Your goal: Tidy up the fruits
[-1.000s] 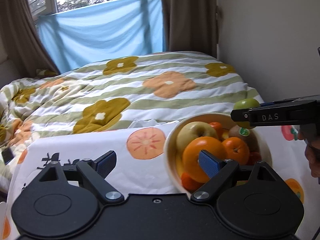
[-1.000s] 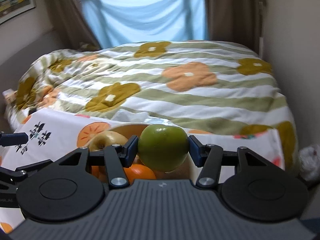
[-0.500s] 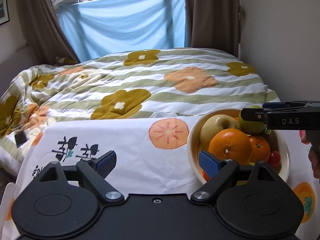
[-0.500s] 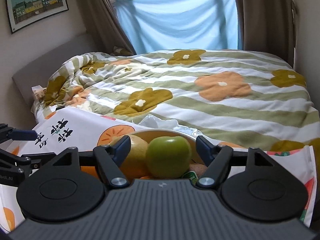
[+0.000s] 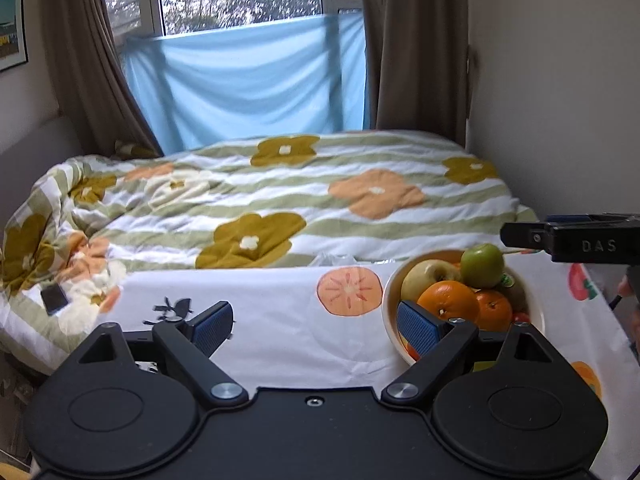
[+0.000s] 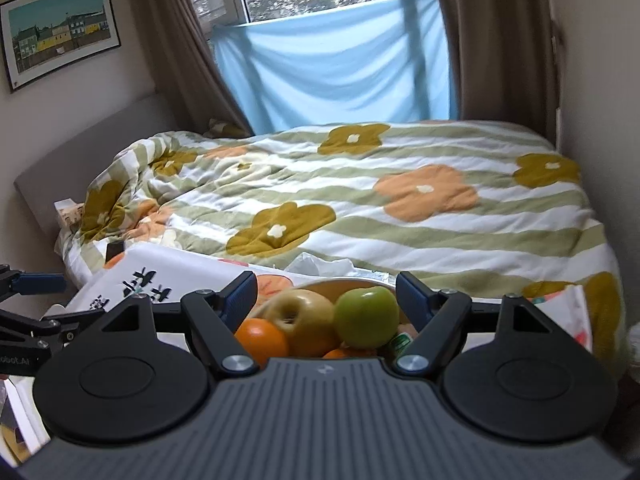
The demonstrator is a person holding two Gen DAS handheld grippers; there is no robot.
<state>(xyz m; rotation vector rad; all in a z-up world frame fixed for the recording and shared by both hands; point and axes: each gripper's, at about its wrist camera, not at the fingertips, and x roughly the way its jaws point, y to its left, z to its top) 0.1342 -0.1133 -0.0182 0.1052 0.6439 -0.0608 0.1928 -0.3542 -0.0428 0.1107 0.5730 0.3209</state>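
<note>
Nearest the bowl (image 5: 390, 312), on its near rim, the left gripper (image 5: 316, 326) is held with jaws spread and empty, beside the large orange (image 5: 448, 300); just above the bowl, the right gripper (image 6: 326, 294) is recorded with jaws that have just been opening, now spread clear of the green apple (image 6: 366, 316). Since a second ago the green apple has been let go and is now seated atop the pile beside the yellow apple (image 6: 298, 314), so this fruit is judged placed. Beyond the bowl, a floral quilt (image 5: 280, 200) and a blue cloth (image 5: 248, 80) are noted.
</note>
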